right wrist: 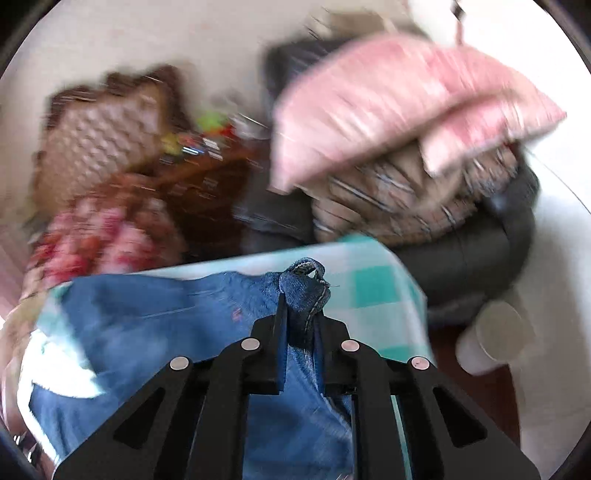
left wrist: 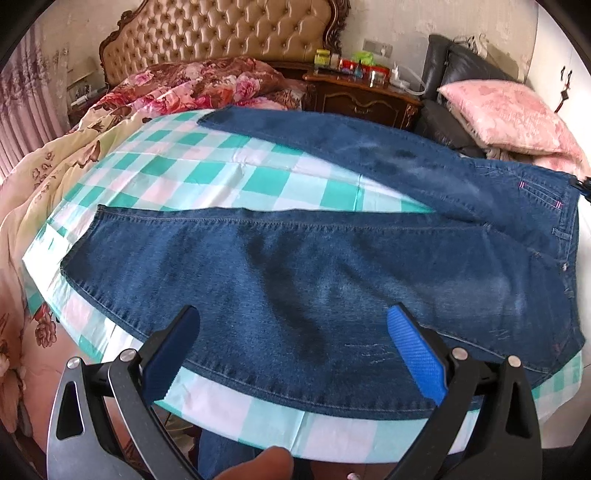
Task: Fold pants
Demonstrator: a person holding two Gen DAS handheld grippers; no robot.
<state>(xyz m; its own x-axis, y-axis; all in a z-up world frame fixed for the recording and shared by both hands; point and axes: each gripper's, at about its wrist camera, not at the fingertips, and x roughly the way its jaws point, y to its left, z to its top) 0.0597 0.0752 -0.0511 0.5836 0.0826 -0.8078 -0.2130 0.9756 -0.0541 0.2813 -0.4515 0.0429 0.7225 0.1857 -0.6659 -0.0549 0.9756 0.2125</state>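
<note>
Left gripper [left wrist: 293,325]: jaws spread wide, nothing between them, poised over the near leg of the jeans [left wrist: 295,280] by the table's front edge.
Right gripper [right wrist: 301,314]: jaws pinched together on a bunched fold of denim that sticks out past the fingertips.
Jeans: spread flat on the green-and-white checked cloth [left wrist: 207,173], legs splayed in a V toward the left, waistband at the right.
Surroundings: flowered bedding [left wrist: 192,85] and a tufted headboard [left wrist: 221,29] behind; a dark wooden nightstand [left wrist: 365,96] crowded with small items; a pink cushion [left wrist: 506,114] on a dark chair.
Left view only: the whole garment laid out.
Right view only: the grip itself, close up; the background is badly blurred, though a pale cylinder [right wrist: 495,336] shows on the floor at right.
</note>
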